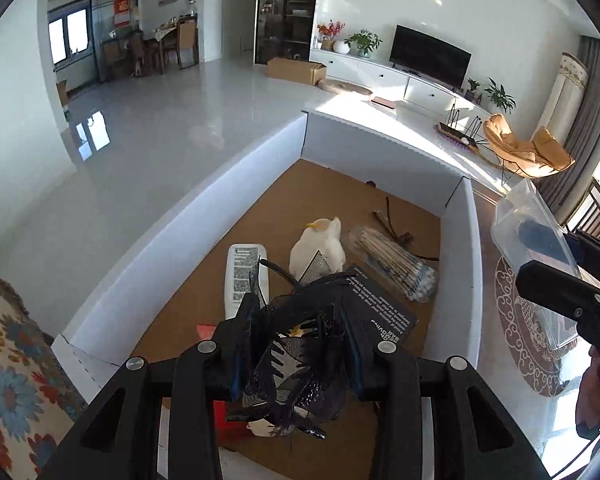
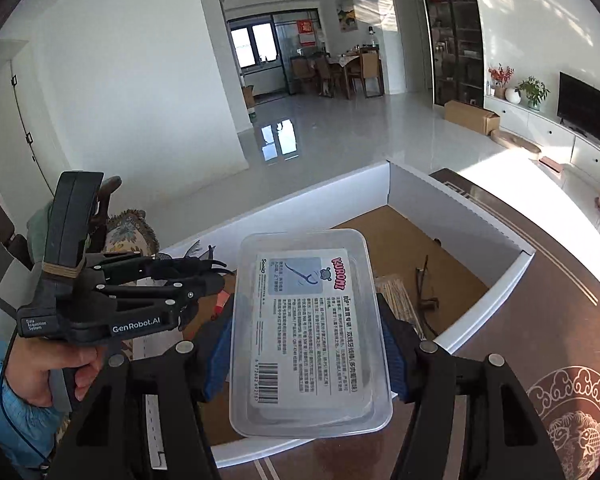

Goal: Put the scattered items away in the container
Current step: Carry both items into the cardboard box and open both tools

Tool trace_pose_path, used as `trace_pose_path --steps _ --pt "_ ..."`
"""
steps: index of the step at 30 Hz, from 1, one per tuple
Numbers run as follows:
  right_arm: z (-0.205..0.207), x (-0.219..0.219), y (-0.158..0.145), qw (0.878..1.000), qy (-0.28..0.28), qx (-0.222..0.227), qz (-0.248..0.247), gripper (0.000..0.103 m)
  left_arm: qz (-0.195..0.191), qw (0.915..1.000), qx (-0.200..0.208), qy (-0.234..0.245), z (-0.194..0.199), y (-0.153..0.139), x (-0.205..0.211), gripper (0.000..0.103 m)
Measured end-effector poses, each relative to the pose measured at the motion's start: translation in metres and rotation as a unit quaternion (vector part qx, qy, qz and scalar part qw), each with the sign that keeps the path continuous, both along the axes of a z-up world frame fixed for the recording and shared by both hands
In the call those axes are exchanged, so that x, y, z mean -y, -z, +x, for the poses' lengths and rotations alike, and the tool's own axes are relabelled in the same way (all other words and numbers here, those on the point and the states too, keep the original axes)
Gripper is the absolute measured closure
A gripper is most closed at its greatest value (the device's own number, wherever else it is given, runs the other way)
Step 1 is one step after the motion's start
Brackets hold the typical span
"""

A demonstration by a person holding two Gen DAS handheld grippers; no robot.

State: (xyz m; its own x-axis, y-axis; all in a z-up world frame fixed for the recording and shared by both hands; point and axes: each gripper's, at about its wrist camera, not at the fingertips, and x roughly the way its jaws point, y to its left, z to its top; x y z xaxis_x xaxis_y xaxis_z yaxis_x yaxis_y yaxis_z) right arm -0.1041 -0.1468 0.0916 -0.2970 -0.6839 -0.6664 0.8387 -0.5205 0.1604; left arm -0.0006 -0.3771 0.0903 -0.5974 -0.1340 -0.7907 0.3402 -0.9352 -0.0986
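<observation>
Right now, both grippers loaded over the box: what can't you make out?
- Left wrist view: the black feathery item in the left gripper hides the near box floor; what it is stays unclear.
- Left wrist view: red thing, mostly covered by the gripper.
- Right wrist view: clear plastic case in the right gripper blocks the box middle; its small print is unreadable.

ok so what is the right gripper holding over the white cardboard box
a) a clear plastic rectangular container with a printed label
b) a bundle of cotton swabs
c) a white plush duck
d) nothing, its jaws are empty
a: the right gripper has its blue pads pressed on both long sides of the clear plastic rectangular container, label facing the camera, above the white cardboard box.
</observation>
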Motion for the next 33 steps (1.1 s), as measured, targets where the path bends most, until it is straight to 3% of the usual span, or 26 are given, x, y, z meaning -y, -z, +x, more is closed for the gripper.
trace_pose_path --steps 4,6,7,8,9,10,13,17,22,25,33 --pt "-0.018 0.050 0.044 0.998 -0.015 0.016 0.065 0.040 0.022 0.9990 0.037 -0.014 -0.009 0.035 0.016 0.064" --pt "-0.026 0.064 0.065 0.995 -0.025 0.046 0.084 0.039 0.044 0.9971 0.054 -0.032 -0.010 0.048 0.022 0.060" --pt "-0.030 0.069 0.075 0.993 -0.025 0.064 0.094 0.038 0.051 0.9961 0.060 -0.041 -0.010 0.052 0.025 0.046" --pt "-0.033 0.072 0.082 0.992 -0.021 0.074 0.101 0.029 0.055 0.9954 0.062 -0.049 -0.008 0.054 0.026 0.021" --pt "-0.035 0.073 0.085 0.992 -0.019 0.075 0.101 0.024 0.057 0.9950 0.059 -0.056 -0.006 0.054 0.026 0.007" --pt "-0.035 0.071 0.084 0.993 -0.018 0.068 0.097 0.022 0.053 0.9948 0.054 -0.067 -0.002 0.053 0.028 0.002" --pt "-0.037 0.058 0.070 0.995 -0.003 0.043 0.095 0.022 0.043 0.9935 0.049 -0.094 0.006 0.044 0.025 0.002" --pt "-0.041 0.032 0.041 0.996 0.020 0.014 0.088 0.022 0.002 0.9927 0.025 -0.118 0.012 0.020 0.009 0.002" --pt "-0.036 0.008 0.031 0.995 0.031 0.003 0.096 0.022 -0.058 0.9870 0.019 -0.149 0.012 -0.001 -0.017 0.001" --pt "-0.033 -0.002 0.034 0.995 0.032 0.003 0.098 0.022 -0.066 0.9858 0.005 -0.155 0.014 -0.008 -0.026 0.001" --pt "-0.032 -0.009 0.044 0.995 0.033 0.009 0.099 0.022 -0.059 0.9848 0.015 -0.162 0.016 -0.009 -0.032 0.001"
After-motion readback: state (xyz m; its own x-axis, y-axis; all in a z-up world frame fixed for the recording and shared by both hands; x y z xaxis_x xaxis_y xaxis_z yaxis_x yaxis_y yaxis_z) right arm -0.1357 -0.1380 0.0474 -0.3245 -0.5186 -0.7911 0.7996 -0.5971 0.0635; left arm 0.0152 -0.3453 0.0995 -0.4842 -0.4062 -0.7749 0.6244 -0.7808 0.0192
